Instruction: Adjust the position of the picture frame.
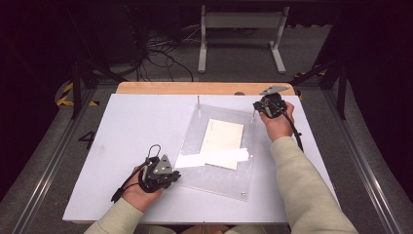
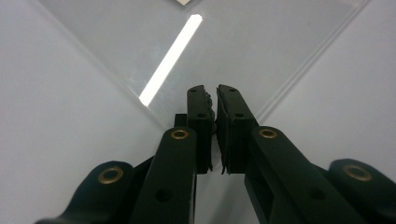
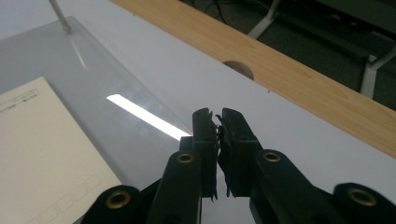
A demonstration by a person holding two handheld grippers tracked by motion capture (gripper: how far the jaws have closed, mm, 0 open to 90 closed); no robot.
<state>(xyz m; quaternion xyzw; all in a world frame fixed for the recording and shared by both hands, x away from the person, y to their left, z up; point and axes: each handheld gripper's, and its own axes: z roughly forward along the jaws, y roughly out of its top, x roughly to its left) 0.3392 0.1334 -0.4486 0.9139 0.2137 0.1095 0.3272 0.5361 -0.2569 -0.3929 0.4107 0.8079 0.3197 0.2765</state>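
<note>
I have the clear plastic sheet (image 1: 221, 161) lying flat in the middle of the white surface (image 1: 126, 131), and everything else I place against it. A cream card (image 1: 223, 141) lies under or on the sheet near its centre; I cannot tell which. A bright strip of glare crosses just below the card.

My left claw (image 1: 171, 176) sits at the sheet's near left corner. In the left gripper view the left claw (image 2: 211, 93) has its jaws pressed almost together, with the corner of the sheet (image 2: 261, 51) running in between them. It looks like a pinch on that corner, though I cannot make out the contact itself.

My right claw (image 1: 257, 108) is at the sheet's far right corner, beside a thin metal post (image 1: 252, 116). A second post (image 1: 198, 103) stands at the far left corner. In the right gripper view the right claw (image 3: 218, 116) is nearly closed too, with the sheet's edge (image 3: 140, 93) reaching its tips. The wooden strip (image 3: 289, 79) of the surface lies beyond the sheet.
</note>
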